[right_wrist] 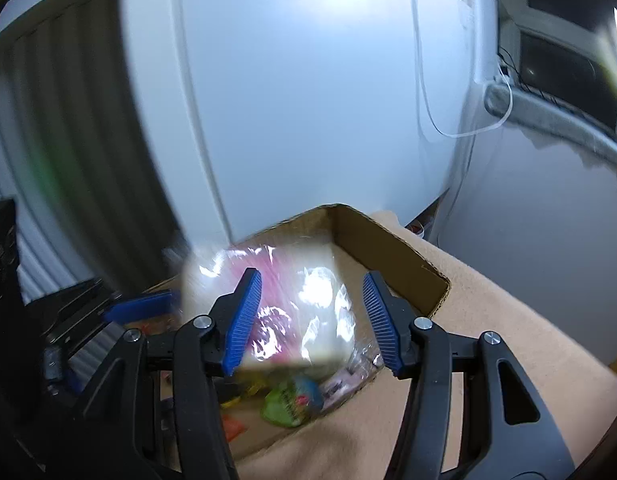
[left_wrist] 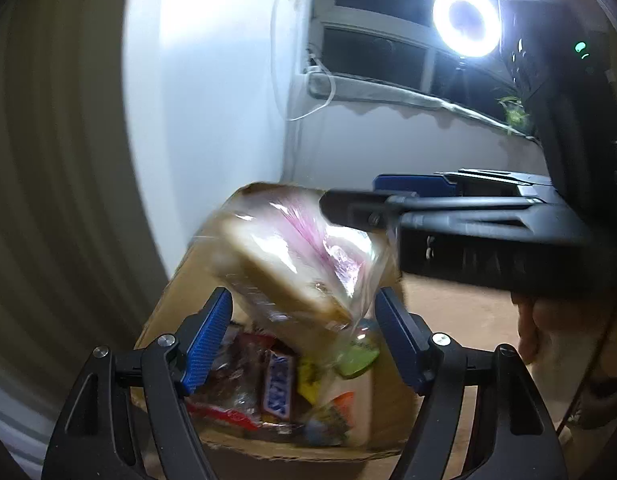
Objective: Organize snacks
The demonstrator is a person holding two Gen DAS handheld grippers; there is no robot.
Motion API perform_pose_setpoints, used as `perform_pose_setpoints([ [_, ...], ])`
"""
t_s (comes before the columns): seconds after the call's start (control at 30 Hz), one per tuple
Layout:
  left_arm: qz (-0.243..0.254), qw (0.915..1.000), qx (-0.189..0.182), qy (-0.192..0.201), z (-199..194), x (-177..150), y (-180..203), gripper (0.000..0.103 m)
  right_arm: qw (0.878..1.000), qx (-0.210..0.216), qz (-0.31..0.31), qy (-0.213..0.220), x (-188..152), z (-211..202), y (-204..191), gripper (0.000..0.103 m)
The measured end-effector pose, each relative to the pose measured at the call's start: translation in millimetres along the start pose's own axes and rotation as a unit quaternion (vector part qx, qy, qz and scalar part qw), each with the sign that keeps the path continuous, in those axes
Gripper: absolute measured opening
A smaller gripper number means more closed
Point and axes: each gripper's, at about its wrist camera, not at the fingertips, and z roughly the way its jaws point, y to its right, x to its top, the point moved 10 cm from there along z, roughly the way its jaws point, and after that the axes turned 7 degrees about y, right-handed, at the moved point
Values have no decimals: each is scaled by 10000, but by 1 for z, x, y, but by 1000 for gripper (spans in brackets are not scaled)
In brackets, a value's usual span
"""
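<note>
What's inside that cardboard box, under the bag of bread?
In the cardboard box, below the bagged bread: a Snickers bar, a green packet and red and yellow wrappers. Whatever lies directly beneath the bread is hidden.

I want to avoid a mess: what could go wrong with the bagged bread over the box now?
1. The bagged bread hangs tilted between both grippers' open jaws; no pad clearly presses it, so it may drop unguided.
2. Landing on the snacks in the box, it could get squashed or crush them.
</note>
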Motion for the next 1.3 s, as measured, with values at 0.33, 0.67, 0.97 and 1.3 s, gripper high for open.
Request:
perform_pose_setpoints([
  [0.33,-410,9987,291,33,-26,-22,-28,83,9963,-515,449,513,-40,-69,19,89],
  [0.67,15,9988,411,276,-42,2,6,103,9886,-1183,463,804,-63,-130,12,103],
  [0.97,262,9985,222,426,-57,16,46,103,9772,-1776,709,927,-92,-186,43,103],
  [1.3,562,9971,-114,506,-58,17,106,103,9650,-2248,836,1062,-106,-240,78,103],
])
